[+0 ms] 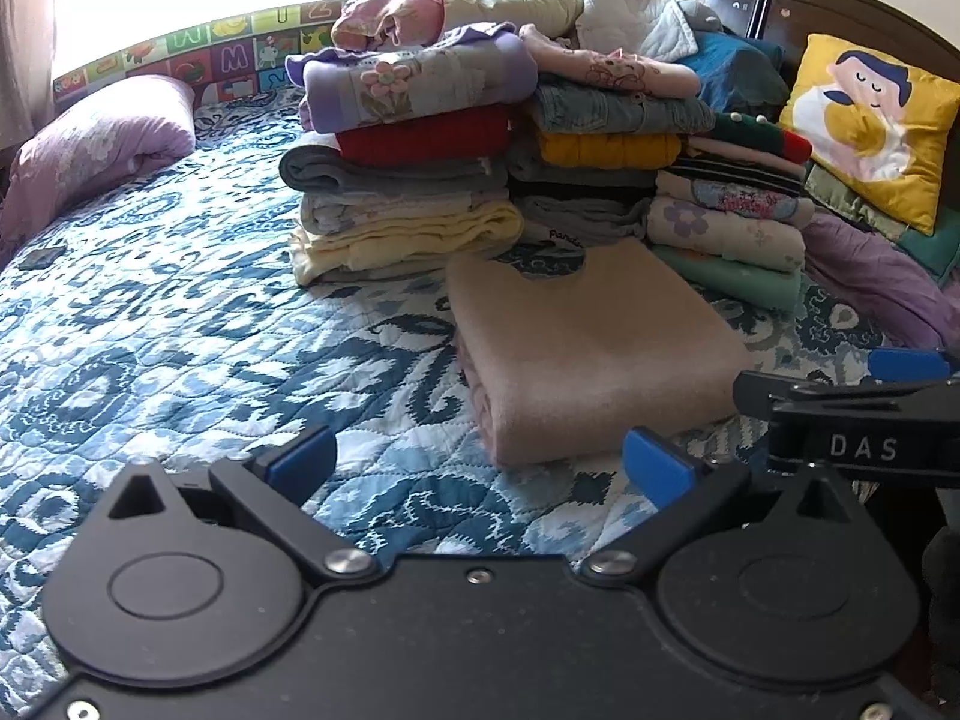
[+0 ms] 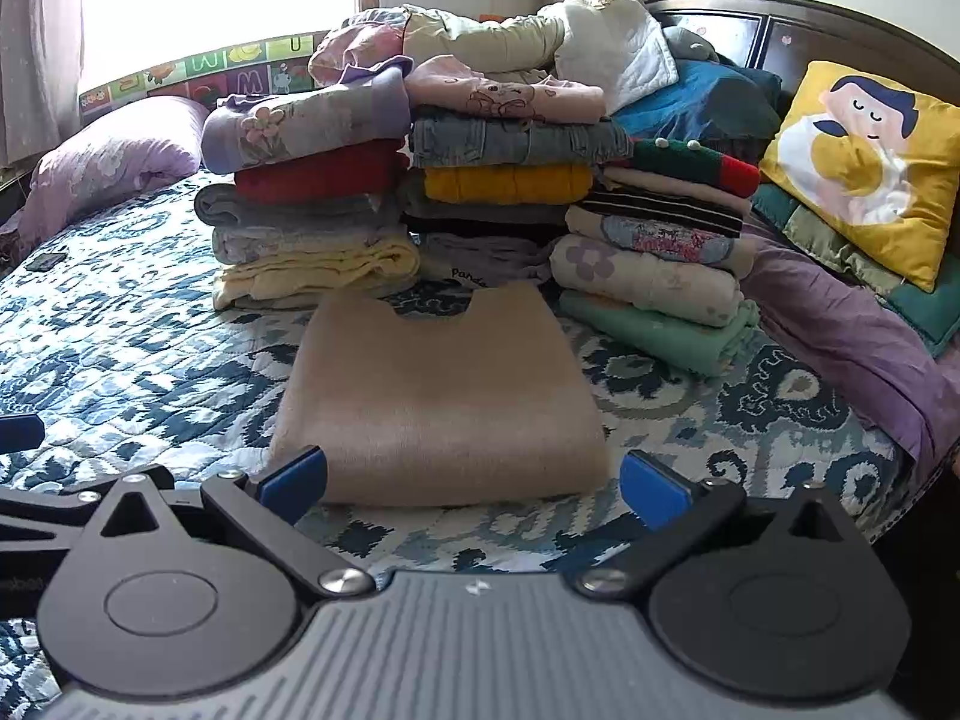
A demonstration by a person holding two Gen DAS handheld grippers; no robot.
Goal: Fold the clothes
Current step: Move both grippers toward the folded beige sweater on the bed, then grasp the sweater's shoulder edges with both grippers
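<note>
— What are the two tools doing?
— Both spread wide, gripping nothing. The left gripper [image 1: 477, 468] hangs over the blue patterned quilt [image 1: 180, 324], just short of the folded beige garment [image 1: 591, 354]. The right gripper [image 2: 474, 480] sits at that garment's near edge [image 2: 444, 396]; contact I cannot tell.
— And the garment?
— Flat on the quilt, before three stacks of folded clothes [image 2: 480, 192].

Both wrist cameras sit low over the bed [image 1: 150, 312], facing the headboard [image 2: 780, 18]; both frames share the folded beige garment [image 2: 438, 402], nearer centre-frame in the right view.
</note>
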